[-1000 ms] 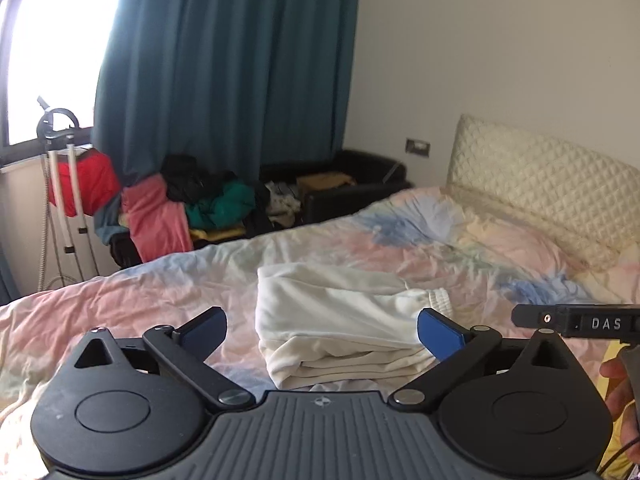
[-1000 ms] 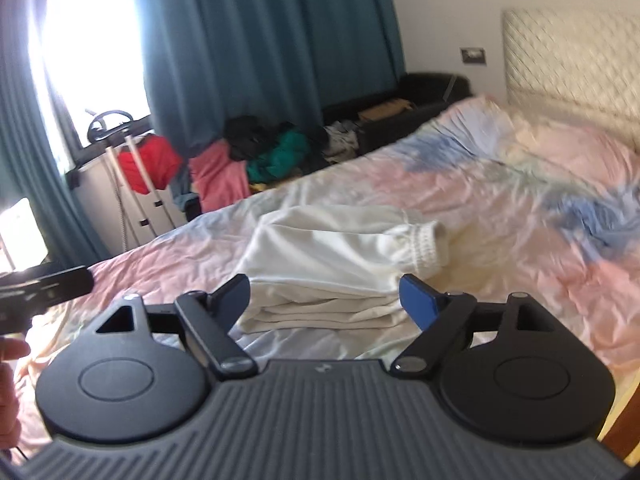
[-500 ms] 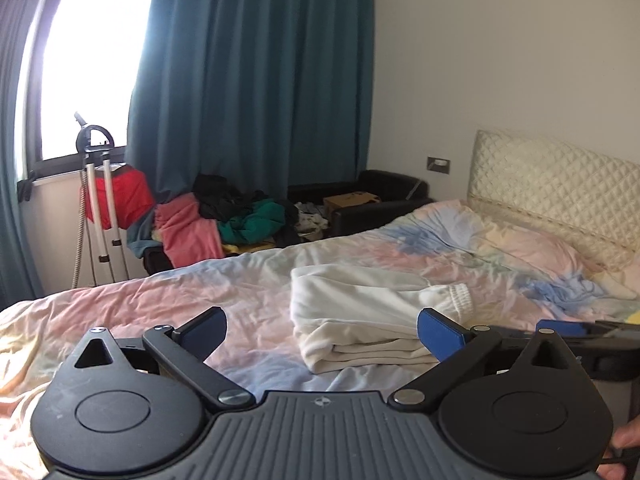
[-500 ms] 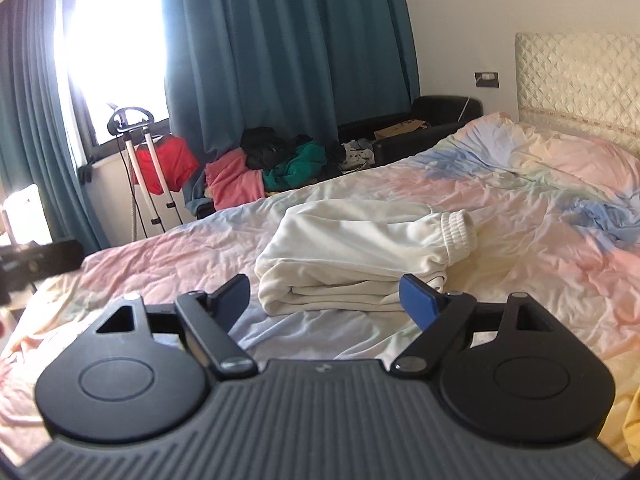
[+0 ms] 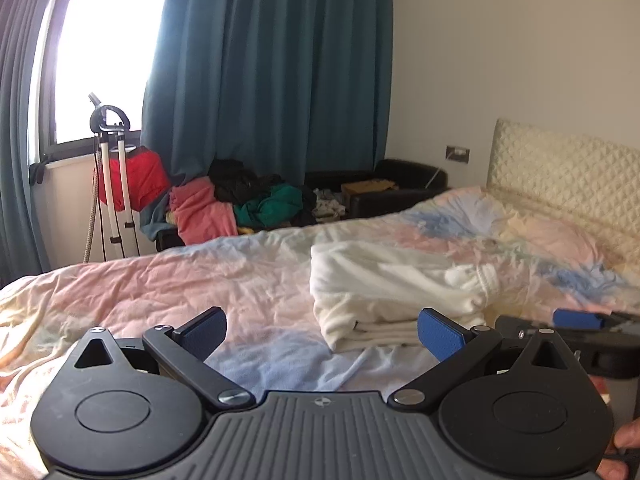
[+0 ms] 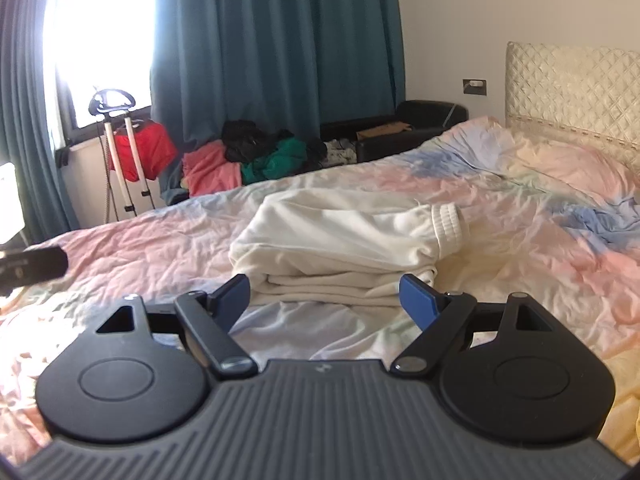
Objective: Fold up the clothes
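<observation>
A folded cream-white garment point(image 5: 396, 288) with a ribbed cuff lies on the pastel bedspread point(image 5: 200, 280); it also shows in the right wrist view point(image 6: 344, 248). My left gripper point(image 5: 322, 334) is open and empty, low over the bed, with the garment ahead and to its right. My right gripper point(image 6: 324, 298) is open and empty, just in front of the garment's near edge. The right gripper's tip point(image 5: 576, 320) shows at the right of the left wrist view.
A pile of unfolded clothes point(image 5: 240, 204) lies on a couch beyond the bed. A garment steamer stand point(image 5: 112, 176) with a red item stands by the window. Teal curtains point(image 5: 272, 72) hang behind. A quilted headboard point(image 5: 568, 176) is at right.
Both grippers have drawn back and levelled out, so the garment sits farther away and more of the room shows. Both stay open and empty.
</observation>
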Available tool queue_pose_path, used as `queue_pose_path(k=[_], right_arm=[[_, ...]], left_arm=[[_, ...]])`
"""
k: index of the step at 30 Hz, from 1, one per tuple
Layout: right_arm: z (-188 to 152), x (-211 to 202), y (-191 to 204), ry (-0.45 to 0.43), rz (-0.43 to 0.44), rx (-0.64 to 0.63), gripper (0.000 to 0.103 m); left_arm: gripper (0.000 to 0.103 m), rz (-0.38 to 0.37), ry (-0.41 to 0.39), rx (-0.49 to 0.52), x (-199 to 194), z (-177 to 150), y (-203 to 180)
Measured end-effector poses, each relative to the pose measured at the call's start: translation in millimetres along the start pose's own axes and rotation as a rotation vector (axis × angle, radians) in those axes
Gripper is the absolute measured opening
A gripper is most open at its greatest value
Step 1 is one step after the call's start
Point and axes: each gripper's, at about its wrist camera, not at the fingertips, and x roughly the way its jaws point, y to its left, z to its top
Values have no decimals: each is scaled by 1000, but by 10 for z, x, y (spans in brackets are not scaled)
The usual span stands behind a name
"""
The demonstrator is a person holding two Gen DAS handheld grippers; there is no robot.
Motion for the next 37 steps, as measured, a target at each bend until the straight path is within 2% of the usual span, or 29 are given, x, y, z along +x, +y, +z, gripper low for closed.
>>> queue_pose_path(k=[8, 37], right_arm=[[-42, -25, 49, -8, -15, -31, 83], [-40, -99, 46, -22, -35, -21, 83]], left_arm=[[102, -2, 10, 15, 38, -65, -93], [103, 25, -1, 29, -85, -72, -105]])
